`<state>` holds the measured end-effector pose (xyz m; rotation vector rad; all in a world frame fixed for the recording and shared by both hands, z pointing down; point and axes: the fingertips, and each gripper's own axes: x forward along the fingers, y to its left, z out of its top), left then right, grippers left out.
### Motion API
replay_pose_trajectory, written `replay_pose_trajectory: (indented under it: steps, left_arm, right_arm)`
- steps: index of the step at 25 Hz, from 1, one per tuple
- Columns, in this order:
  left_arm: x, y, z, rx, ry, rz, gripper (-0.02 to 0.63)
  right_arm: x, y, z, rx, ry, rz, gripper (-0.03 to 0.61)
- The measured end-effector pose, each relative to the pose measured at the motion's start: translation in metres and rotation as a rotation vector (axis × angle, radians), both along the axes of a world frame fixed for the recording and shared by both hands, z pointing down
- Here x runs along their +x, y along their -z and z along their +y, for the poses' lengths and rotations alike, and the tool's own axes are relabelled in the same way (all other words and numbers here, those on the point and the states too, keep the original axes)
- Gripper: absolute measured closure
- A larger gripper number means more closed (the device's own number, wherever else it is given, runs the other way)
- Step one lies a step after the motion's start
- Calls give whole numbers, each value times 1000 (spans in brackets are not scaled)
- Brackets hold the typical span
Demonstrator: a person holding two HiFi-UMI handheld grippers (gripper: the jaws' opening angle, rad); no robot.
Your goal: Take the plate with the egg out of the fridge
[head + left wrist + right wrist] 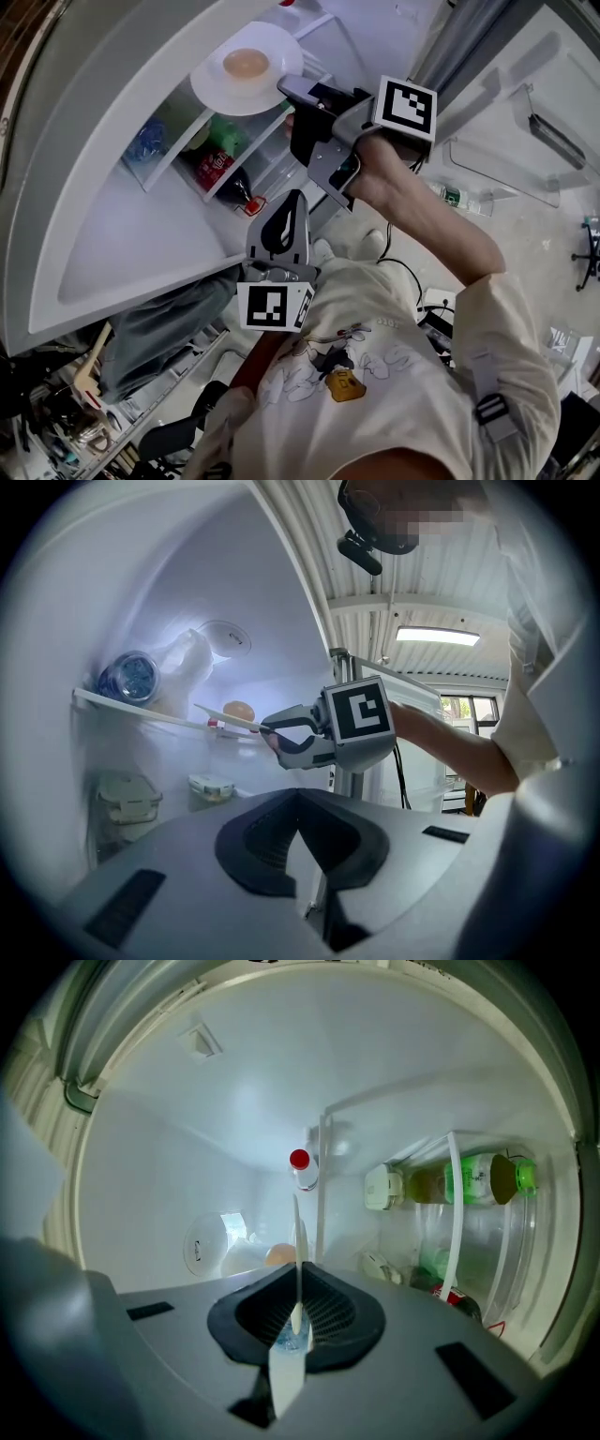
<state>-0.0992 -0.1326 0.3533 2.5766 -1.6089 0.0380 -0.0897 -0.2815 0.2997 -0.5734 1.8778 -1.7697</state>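
Observation:
A white plate [217, 92] carries a brown egg [246, 64] at the mouth of the open fridge. My right gripper [289, 92] is shut on the plate's near rim. From the left gripper view the plate [228, 718] is level, just above the glass shelf [131, 712], with the egg [239, 709] on top and the right gripper [265, 730] pinching its edge. In the right gripper view the plate [297, 1227] runs edge-on between the pads of the right gripper [296, 1321], the egg [277, 1254] behind it. My left gripper [284, 214] hangs lower, apart from the plate, shut and empty [305, 855].
Door shelves to the right hold a green bottle [473, 1180] and a cola bottle [220, 173]. A red-capped bottle [300, 1162] stands deeper inside. A blue-lidded jar [129, 677] sits on the glass shelf. Two lidded containers [127, 797] [211, 786] rest on the shelf below.

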Motion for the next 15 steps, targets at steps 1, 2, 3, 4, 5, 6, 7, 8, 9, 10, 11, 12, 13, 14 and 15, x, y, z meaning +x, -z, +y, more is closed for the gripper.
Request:
replay_pose_trajectory:
  steps: [1, 2, 3, 4, 5, 6, 7, 8, 9, 10, 11, 12, 13, 14, 15]
  left_arm:
    - [1, 0, 0, -1, -1, 1, 606]
    - [1, 0, 1, -2, -2, 2, 606]
    - [2, 0, 1, -2, -3, 3, 606]
    - [2, 1, 2, -2, -4, 4, 606]
    - [3, 1, 2, -2, -5, 5, 606]
    - [4, 2, 3, 0, -6, 6, 606]
    - [5, 2, 3, 1, -7, 6, 606]
    - [5, 2, 3, 3, -7, 6, 606]
    - [5, 3, 3, 4, -6, 5, 606]
    - [5, 3, 3, 6, -5, 5, 606]
    - [5, 3, 3, 6, -4, 5, 606]
    - [6, 3, 3, 6, -4, 5, 606]
    - [6, 3, 4, 6, -4, 5, 606]
    - [7, 3, 5, 6, -5, 4, 606]
    - [8, 2, 6, 8, -6, 5, 606]
  right_arm:
    - [2, 0, 2, 1, 1, -1, 554]
    - [4, 0, 5, 2, 1, -1, 554]
    - [6, 0, 6, 2, 0, -1, 554]
    - [8, 0, 8, 2, 0, 1, 554]
    - [10, -1, 10, 1, -1, 3, 554]
    - [12, -1, 11, 1, -1, 6, 554]
    - [14, -2, 13, 1, 0, 8, 554]
    - [16, -2, 14, 2, 1, 10, 554]
    - [17, -3, 16, 4, 4, 10, 554]
    - [18, -3, 18, 6, 9, 9, 554]
    - [19, -3, 20, 8, 14, 6, 554]
    - [21, -4, 23, 10, 20, 4, 555]
    - [23, -5, 26, 12, 23, 2, 555]
    - [25, -6, 30, 13, 25, -1, 555]
    - [28, -7, 34, 13, 24, -4, 555]
